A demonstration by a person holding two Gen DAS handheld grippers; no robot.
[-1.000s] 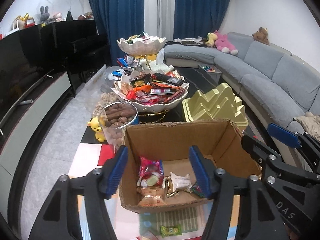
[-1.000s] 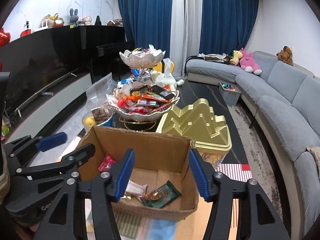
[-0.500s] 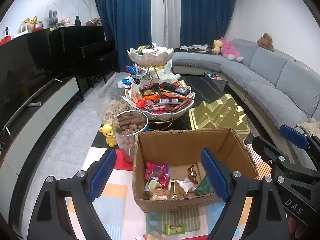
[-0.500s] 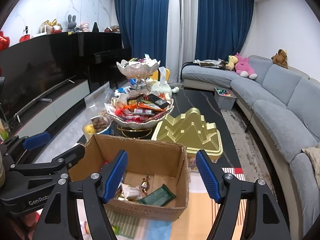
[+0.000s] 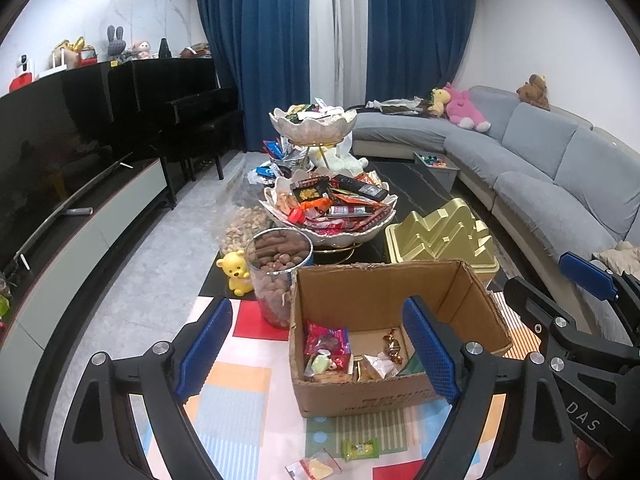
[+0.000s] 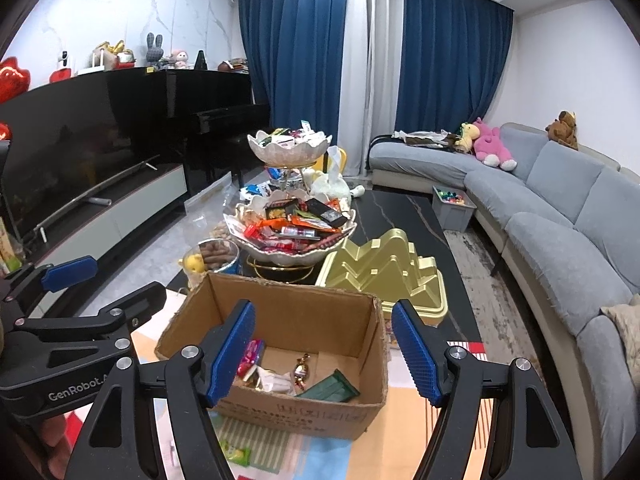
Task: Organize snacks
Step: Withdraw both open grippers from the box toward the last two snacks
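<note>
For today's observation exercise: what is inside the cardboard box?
Inside the cardboard box: a red packet, a gold-wrapped candy, a dark green packet, pale wrapped snacks. Anything under them is hidden.

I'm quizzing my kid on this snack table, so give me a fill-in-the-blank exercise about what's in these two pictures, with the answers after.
1. The loose snacks lie inside an open ____ box on the patterned mat.
2. The stepped, mountain-shaped container behind the box is ____ in colour.
3. Beside the clear jar of brown snacks stands a small yellow ____ figure.
4. The left gripper and right gripper both hold ____.

Missing words: cardboard; gold; bear; nothing
</note>
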